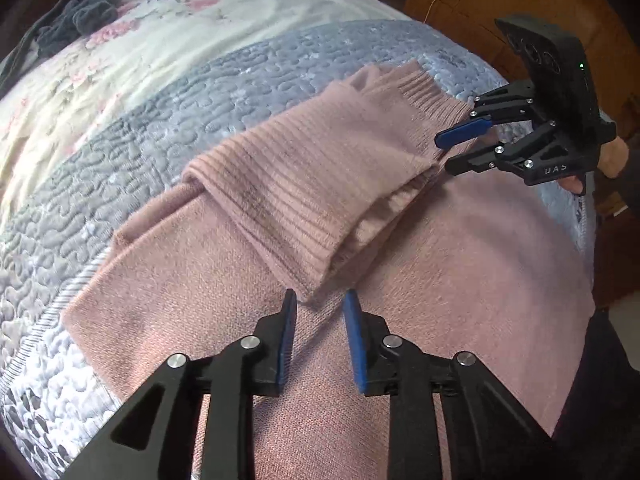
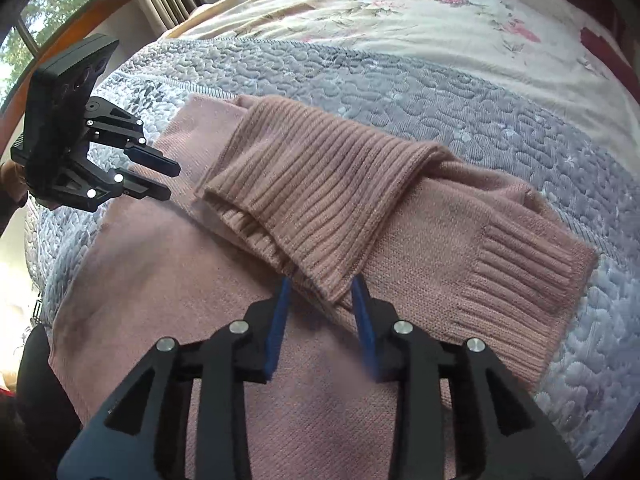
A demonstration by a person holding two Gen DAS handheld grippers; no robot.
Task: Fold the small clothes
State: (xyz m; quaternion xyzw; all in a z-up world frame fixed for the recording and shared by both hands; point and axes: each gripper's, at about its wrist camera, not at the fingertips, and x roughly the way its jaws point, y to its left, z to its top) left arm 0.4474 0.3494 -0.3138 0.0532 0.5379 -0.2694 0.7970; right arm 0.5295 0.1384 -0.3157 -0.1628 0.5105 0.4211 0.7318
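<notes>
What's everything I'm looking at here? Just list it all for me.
sweater: one, pink, spread flat on the bed, ribbed collar and a sleeve lying across it
quilt: one, grey-blue, under the sweater
floral bedspread: one, cream and pink, beyond the quilt
dark clothes: a heap, grey, far end of the bed
window: one, trees outside
left gripper: black, blue pads, open
right gripper: same, open
</notes>
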